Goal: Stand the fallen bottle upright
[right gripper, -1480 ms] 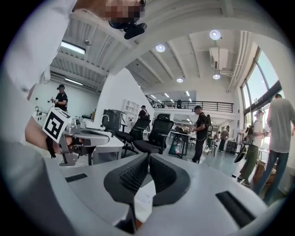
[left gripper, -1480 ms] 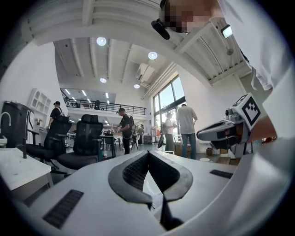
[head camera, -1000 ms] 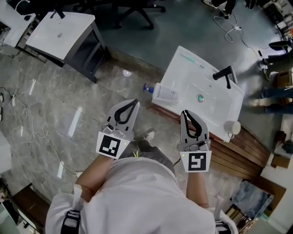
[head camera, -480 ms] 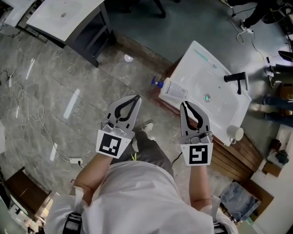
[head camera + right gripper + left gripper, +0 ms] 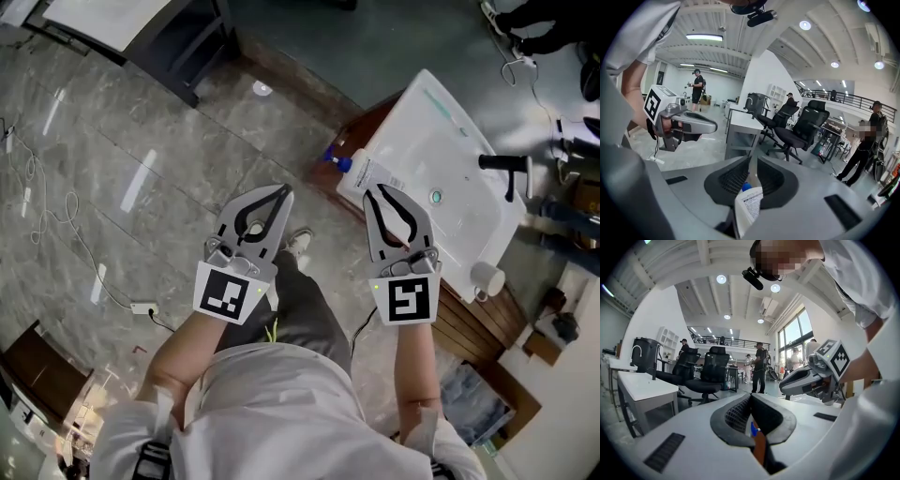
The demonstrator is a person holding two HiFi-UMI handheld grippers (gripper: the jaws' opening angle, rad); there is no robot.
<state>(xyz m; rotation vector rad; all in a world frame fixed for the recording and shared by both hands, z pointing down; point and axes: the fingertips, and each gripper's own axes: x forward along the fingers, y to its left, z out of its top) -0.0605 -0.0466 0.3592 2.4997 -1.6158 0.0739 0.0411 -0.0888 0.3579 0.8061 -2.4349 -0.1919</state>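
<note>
A white pump bottle (image 5: 359,174) with a blue pump head (image 5: 335,159) lies on its side at the near left edge of the white sink (image 5: 441,131). My right gripper (image 5: 369,191) is shut and empty, its tips just over the bottle's body. In the right gripper view the bottle's label (image 5: 747,208) and blue pump show below the shut jaws (image 5: 752,159). My left gripper (image 5: 285,190) is shut too, out over the floor left of the sink. Past its tips (image 5: 750,397) in the left gripper view I see a bit of the blue pump (image 5: 753,428).
The sink has a black tap (image 5: 506,165) and a white cup (image 5: 487,277) at its near corner, and sits on a wooden cabinet (image 5: 473,314). Cables (image 5: 56,220) trail over the marble floor at the left. A white desk (image 5: 141,19) stands at the top left. People and office chairs (image 5: 801,126) stand farther off.
Both grippers have sunk and come closer to the sink. The right gripper's tips, earlier short of the bottle, now lie over it. Both stay shut.
</note>
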